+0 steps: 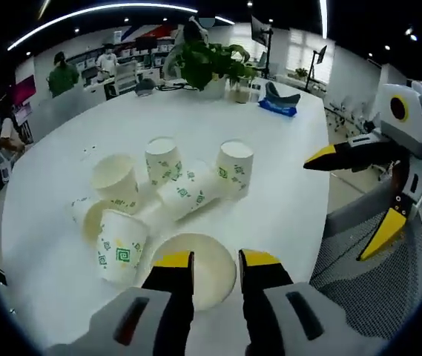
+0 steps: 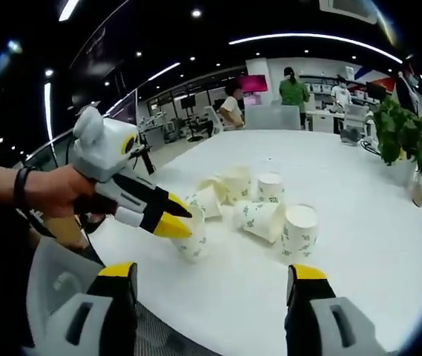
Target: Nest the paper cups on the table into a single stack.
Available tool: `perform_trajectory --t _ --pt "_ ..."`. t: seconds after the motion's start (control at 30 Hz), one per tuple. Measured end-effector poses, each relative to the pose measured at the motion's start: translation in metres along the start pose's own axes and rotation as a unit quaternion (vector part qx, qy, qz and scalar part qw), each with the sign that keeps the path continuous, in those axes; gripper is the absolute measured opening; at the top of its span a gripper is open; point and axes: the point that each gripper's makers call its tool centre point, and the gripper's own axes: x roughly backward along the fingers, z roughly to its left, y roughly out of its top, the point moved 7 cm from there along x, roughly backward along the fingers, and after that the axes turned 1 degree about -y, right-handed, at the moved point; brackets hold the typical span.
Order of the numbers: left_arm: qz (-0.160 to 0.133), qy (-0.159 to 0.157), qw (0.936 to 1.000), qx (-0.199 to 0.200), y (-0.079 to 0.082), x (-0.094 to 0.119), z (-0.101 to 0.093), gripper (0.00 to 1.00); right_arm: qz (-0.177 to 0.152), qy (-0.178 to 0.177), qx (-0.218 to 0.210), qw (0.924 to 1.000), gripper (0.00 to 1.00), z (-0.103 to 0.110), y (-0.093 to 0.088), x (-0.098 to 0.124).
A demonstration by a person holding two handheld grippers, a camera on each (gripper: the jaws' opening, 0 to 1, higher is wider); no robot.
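- Left gripper (image 1: 216, 268): its yellow-tipped fingers (image 1: 173, 261) are closed on the rim of a paper cup (image 1: 196, 267) whose wide mouth faces the camera in the left gripper view. In the right gripper view this gripper (image 2: 177, 219) comes in from the left, held by a hand (image 2: 55, 191), with its fingers at the rim of the nearest cup (image 2: 190, 239).
- Right gripper (image 2: 209, 276): its fingers (image 2: 116, 271) stand wide apart, holding nothing, above the near edge of the white surface (image 2: 359, 245). In the left gripper view it (image 1: 351, 200) hangs spread open to the right of the cup cluster, over a grey mesh chair back (image 1: 359, 259).
- Printing: the cups carry small green square motifs with a little yellow; no writing on them can be read.
- Cup cluster (image 1: 166, 189): just beyond the held cup, several white paper cups sit bunched together on the surface (image 1: 285, 148). Two stand mouth-down at the back of the cluster (image 1: 162, 162) (image 1: 233, 167), one plain cup (image 1: 114, 176) beside them shows its open mouth, one lies on its side (image 1: 187, 194), and one printed cup (image 1: 120, 248) tilts at the near left. What any cup holds cannot be told.
- Far from the cluster, a potted plant (image 1: 209, 65) and a blue item (image 1: 279, 105) sit at the far edge of the surface.
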Motion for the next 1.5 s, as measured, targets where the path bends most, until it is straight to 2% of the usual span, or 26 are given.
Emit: perform_trajectory --t 0.1,0.17,0.3,0.53,0.77,1.03,1.1,1.3,1.5 --pt "0.0 -0.005 1.0 -0.008 -0.001 -0.003 -0.003 0.27 0.003 0.016 0.025 0.9996 0.84 -0.009 0.006 -0.01" --pt "0.0 -0.006 0.9998 -0.017 0.0 -0.002 -0.011 0.29 0.005 0.017 0.026 0.9995 0.84 -0.013 0.009 -0.013" --pt "0.001 -0.008 0.9998 -0.02 -0.001 -0.003 -0.009 0.29 -0.007 0.022 0.033 0.9992 0.84 -0.018 0.023 -0.014" --pt "-0.002 -0.011 0.9998 -0.019 -0.002 0.0 -0.012 0.32 -0.006 0.03 0.043 0.9986 0.83 -0.021 0.023 -0.018" --pt "-0.037 -0.014 0.9992 -0.006 -0.001 0.008 -0.018 0.35 0.0 0.033 0.045 0.9984 0.83 -0.022 0.018 -0.019" --pt "-0.043 -0.003 0.9991 -0.004 -0.008 0.02 -0.015 0.38 0.002 0.024 0.031 0.9992 0.82 -0.027 0.014 -0.022" --pt "-0.045 0.002 0.999 -0.002 -0.01 0.023 -0.008 0.38 0.004 0.02 0.031 0.9993 0.82 -0.029 0.015 -0.023" --pt "-0.06 0.017 0.9979 0.021 -0.017 0.035 0.001 0.4 0.012 -0.005 0.029 0.9995 0.81 -0.044 0.018 -0.03" --pt "-0.075 0.022 0.996 0.043 -0.021 0.042 0.002 0.43 0.025 -0.021 0.039 0.9987 0.78 -0.059 0.022 -0.039"
